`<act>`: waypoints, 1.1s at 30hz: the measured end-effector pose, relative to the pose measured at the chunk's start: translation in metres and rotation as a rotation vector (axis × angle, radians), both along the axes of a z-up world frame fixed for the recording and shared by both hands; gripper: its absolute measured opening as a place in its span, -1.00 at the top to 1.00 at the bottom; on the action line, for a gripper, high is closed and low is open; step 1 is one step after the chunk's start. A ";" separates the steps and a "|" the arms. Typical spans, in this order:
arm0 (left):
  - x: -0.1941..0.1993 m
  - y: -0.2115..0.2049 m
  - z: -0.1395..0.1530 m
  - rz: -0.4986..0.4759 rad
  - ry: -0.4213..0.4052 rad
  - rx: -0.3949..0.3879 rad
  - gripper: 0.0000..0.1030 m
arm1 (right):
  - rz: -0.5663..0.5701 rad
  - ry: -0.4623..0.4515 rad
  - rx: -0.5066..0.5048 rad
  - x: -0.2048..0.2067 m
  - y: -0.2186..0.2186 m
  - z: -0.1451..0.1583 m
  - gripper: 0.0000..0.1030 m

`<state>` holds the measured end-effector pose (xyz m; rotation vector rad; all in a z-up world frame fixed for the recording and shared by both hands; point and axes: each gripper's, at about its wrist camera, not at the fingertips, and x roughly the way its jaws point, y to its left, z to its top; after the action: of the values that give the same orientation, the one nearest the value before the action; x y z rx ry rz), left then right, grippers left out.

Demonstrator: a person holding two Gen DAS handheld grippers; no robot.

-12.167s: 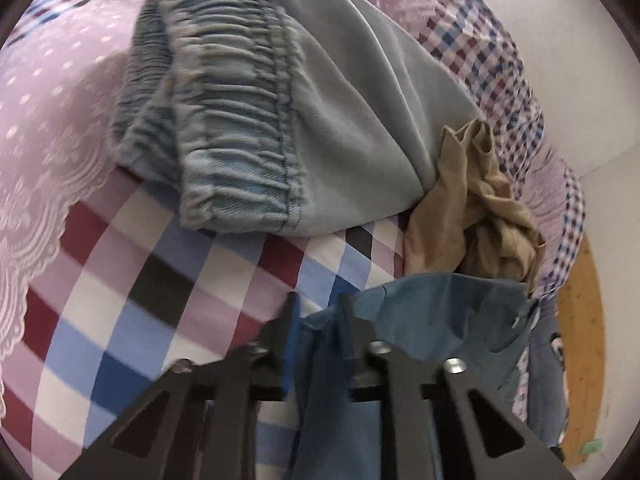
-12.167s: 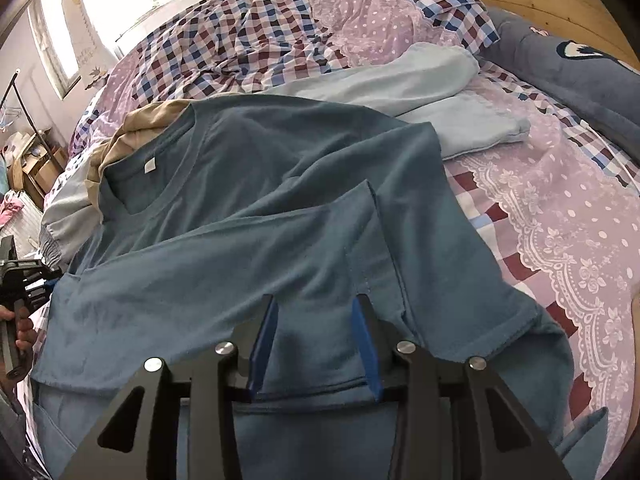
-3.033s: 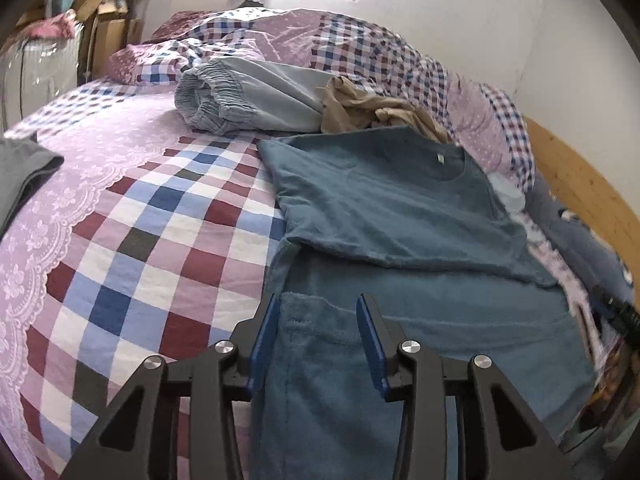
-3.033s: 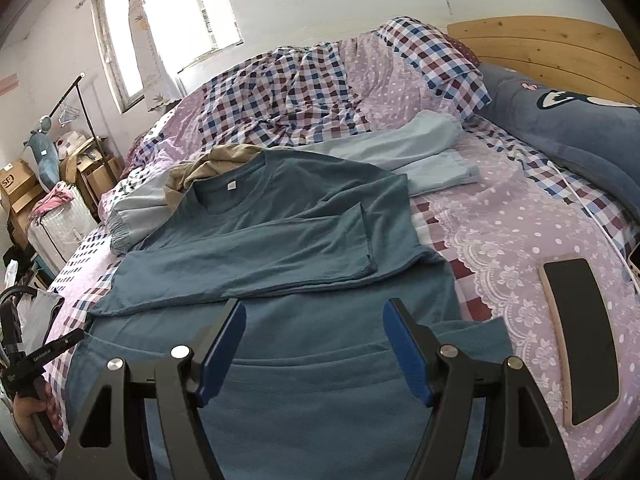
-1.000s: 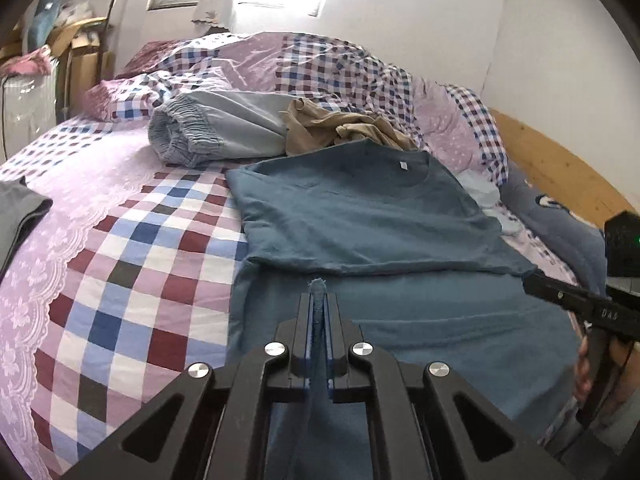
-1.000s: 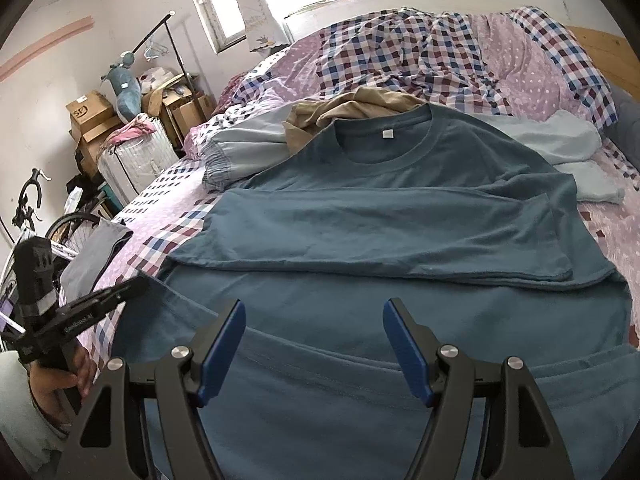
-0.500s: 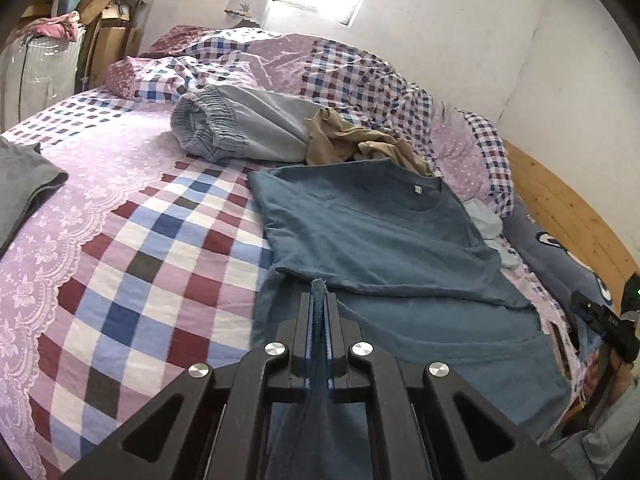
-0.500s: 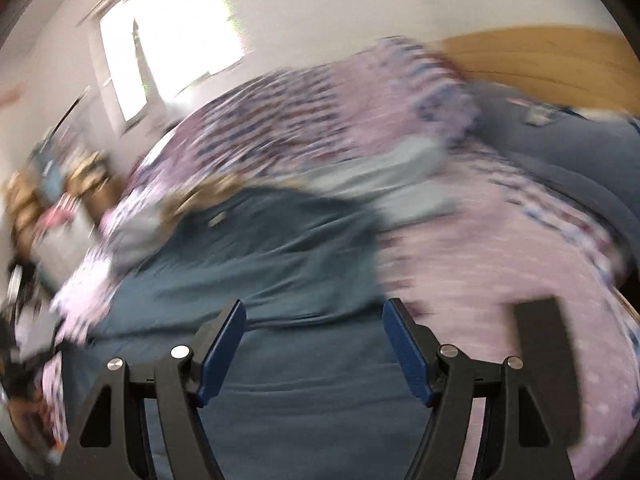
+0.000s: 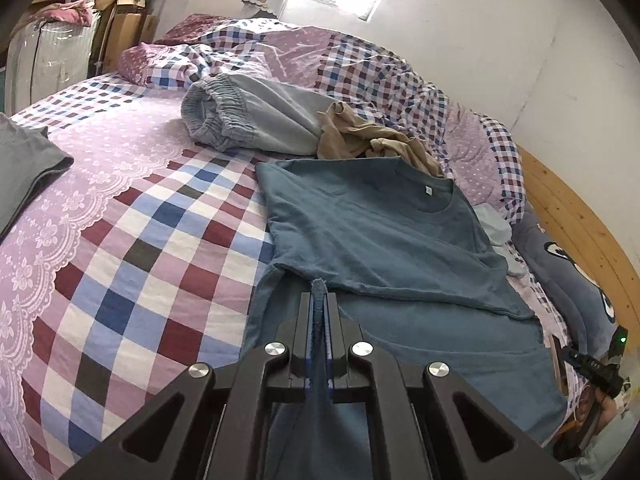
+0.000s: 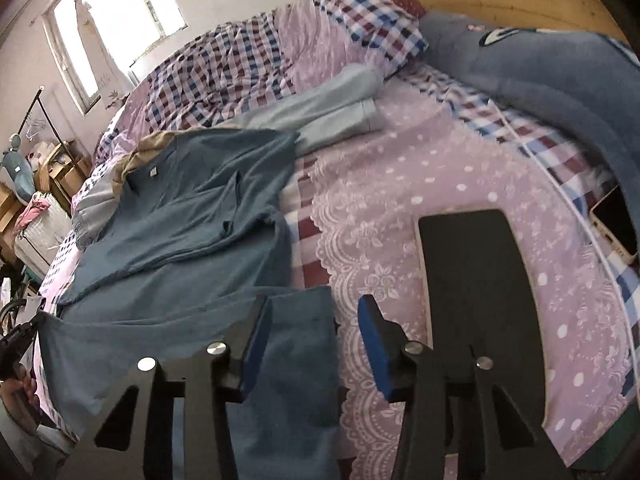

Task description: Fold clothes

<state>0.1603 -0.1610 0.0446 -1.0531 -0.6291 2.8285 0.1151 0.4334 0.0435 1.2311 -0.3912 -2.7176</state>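
Blue T-shirt (image 9: 372, 220) lies flat on the checked bed (image 9: 152, 248) ahead of both jaws with its sleeves folded across the chest; your left gripper (image 9: 319, 292) is clamped tight on a pinch of its near hem, while your right gripper (image 10: 314, 344) sits half open, holding nothing, straddling the hem's other corner. Judged mid-fold: close the right on that corner level with the left, then carry the hem toward the collar. Cloth under the jaws is hidden, near edge cut off.
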 end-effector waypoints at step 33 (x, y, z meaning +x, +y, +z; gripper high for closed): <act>0.017 -0.026 0.037 0.093 0.107 0.087 0.95 | 0.000 0.253 0.126 0.015 -0.032 0.075 0.95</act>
<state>0.1770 -0.1873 0.0820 -0.8738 -0.8022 2.8827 0.1303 0.4013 0.1189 0.8946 -0.1917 -2.8873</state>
